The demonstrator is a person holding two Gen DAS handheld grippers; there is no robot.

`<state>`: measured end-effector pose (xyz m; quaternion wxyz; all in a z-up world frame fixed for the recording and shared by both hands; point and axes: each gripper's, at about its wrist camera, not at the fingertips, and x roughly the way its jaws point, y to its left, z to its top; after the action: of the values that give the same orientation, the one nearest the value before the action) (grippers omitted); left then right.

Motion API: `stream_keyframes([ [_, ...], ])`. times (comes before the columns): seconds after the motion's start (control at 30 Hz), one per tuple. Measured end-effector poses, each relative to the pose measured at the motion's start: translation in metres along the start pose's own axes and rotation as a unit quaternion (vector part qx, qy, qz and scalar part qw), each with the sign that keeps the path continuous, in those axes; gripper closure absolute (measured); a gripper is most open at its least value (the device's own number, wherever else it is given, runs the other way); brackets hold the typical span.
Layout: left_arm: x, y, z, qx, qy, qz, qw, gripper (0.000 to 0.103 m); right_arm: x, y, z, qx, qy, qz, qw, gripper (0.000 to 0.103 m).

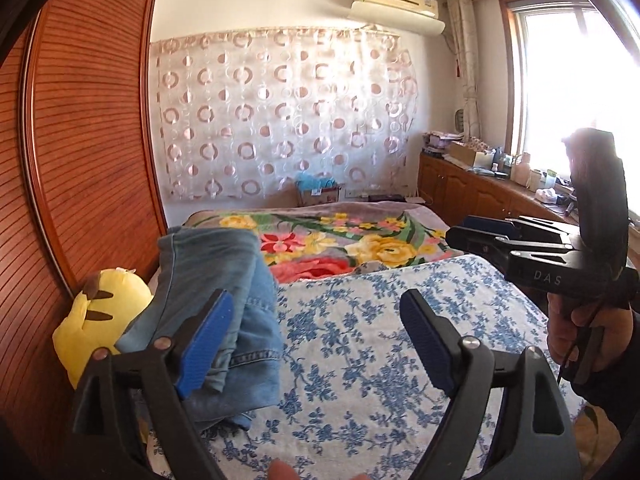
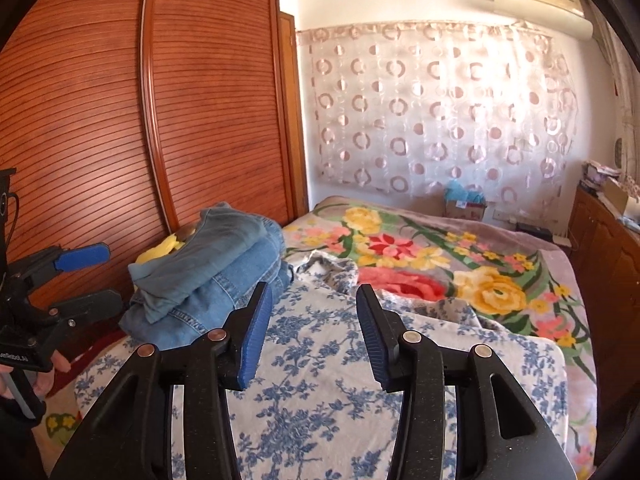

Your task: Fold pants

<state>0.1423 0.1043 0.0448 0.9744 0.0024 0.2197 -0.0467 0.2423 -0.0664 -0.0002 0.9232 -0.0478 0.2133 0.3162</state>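
The wardrobe (image 2: 120, 100) w/ slatted wood doors fills the left. Next biggest is the bed (image 2: 568, 392), w/ a floral blanket (image 2: 440, 252) on the far half and a blue-flowered sheet (image 2: 320, 360) on the near half. The pants (image 2: 216, 264), blue denim, sit at the bed's left edge, folded into a thick stack of several layers, lying partly on the sheet and just beside a yellow plush toy (image 1: 104, 312) that sits btwn them and the wardrobe.

Both tools hover clear of the stack. Left gripper (image 1: 316, 340): jaws spread wide, nothing btwn them. Right gripper (image 2: 312, 336): jaws about half open, also empty. Neither touches cloth.

Judging by how they lie, the fold looks done or nearly done.

Handling, as a guess: denim is soft but fairly heavy and floppy, not fragile, not slippery. 1 pinch on the top layer would prob. peel it off and undo the stack. Better to grip thru all layers at the folded edge, 2 jaws apart along it, or slide under.
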Motion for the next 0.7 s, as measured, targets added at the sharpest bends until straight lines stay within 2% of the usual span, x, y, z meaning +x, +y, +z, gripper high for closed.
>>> stream_keyframes([
  [0.23,-0.019,-0.025,0.004,0.011,-0.015,-0.003,0.9998,0.014,-0.039,-0.008,-0.007,0.007,-0.017,-0.025,1.0,0.052],
  [0.4,-0.029,-0.037,0.006,0.002,-0.007,-0.037,0.9993,0.014,-0.069,-0.008,-0.014,0.012,-0.026,-0.044,0.999,0.049],
  [0.7,-0.057,-0.063,0.008,0.009,-0.028,-0.05,0.9983,0.014,-0.127,-0.004,-0.026,0.022,-0.052,-0.091,0.994,0.042],
])
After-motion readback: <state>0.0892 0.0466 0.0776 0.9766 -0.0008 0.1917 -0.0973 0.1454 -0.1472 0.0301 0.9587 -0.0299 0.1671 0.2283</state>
